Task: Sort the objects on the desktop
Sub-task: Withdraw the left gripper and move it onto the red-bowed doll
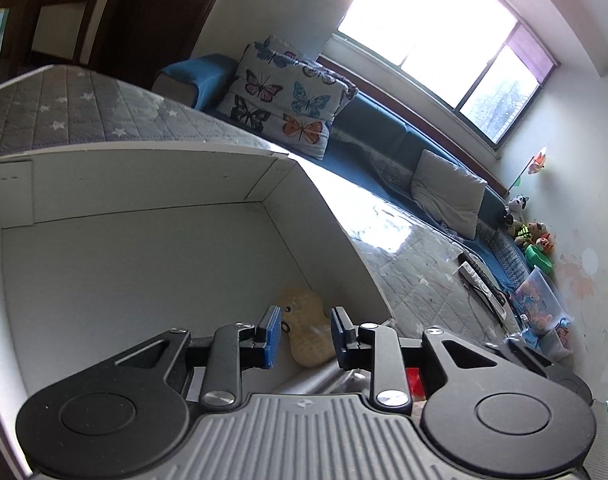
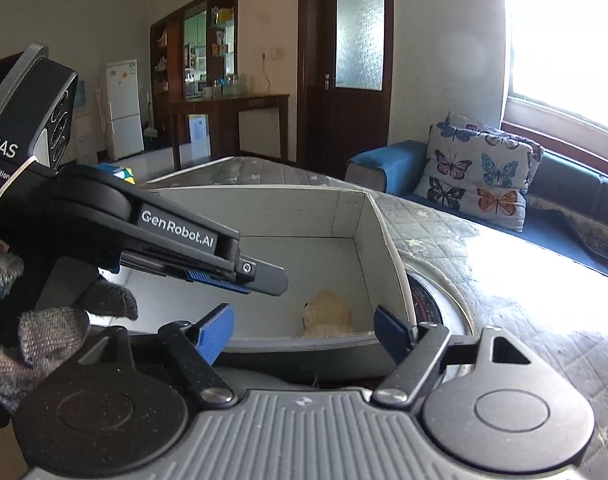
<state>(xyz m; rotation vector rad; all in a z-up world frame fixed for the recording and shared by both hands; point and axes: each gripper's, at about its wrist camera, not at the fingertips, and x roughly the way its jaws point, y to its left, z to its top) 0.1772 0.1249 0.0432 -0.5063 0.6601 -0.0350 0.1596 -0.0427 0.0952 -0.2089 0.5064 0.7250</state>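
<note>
Both jaws open, empty — toy boxed.

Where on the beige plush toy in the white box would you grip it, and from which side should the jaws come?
Grip the beige plush toy across its narrow middle, coming from above through the open top. It lies flat on the floor of the white box, close to the right wall, so a sideways approach looks blocked. The left gripper, slightly open, seems best placed.

A pale yellow plush toy is lying inside a white box, near its right wall.
</note>
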